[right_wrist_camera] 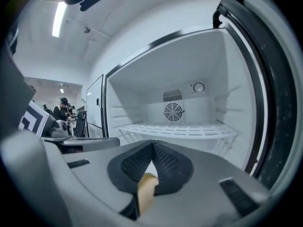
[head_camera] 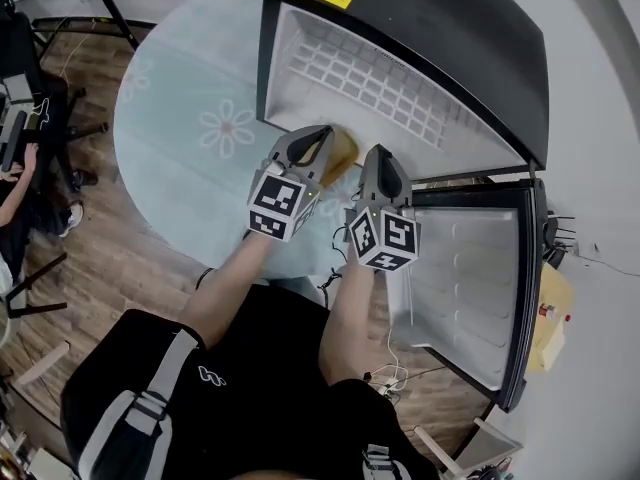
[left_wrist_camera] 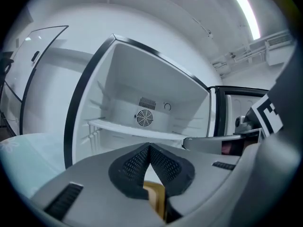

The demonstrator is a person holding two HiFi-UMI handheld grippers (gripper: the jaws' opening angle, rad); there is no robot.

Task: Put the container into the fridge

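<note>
The fridge [head_camera: 420,38] stands with its door [head_camera: 470,288] swung wide open, so the way in is free. The white shelf [head_camera: 360,78] inside looks bare, with room on it. The person holds the tan container [head_camera: 343,154] with both tools at once, one on each side. I think that is to keep it level and steady while it is carried. The left hand-held gripper [head_camera: 326,136] has its jaws pressed together, and a tan edge of the container [left_wrist_camera: 155,197] is pinched low down between them. The right hand-held gripper [head_camera: 378,154] is closed the same way, with another bit of the container [right_wrist_camera: 146,189] caught between its jaws. So the container sits in the middle, with one gripper touching its left side and one touching its right side. It is up off the pale blue rug [head_camera: 190,118], right at the front of the fridge opening. It does not look like it is inside yet. Both grippers point straight into the fridge, and the shelf [right_wrist_camera: 180,130] shows just ahead of them. The job looks partly done: the container must go in, be set down, and then be let go.
</note>
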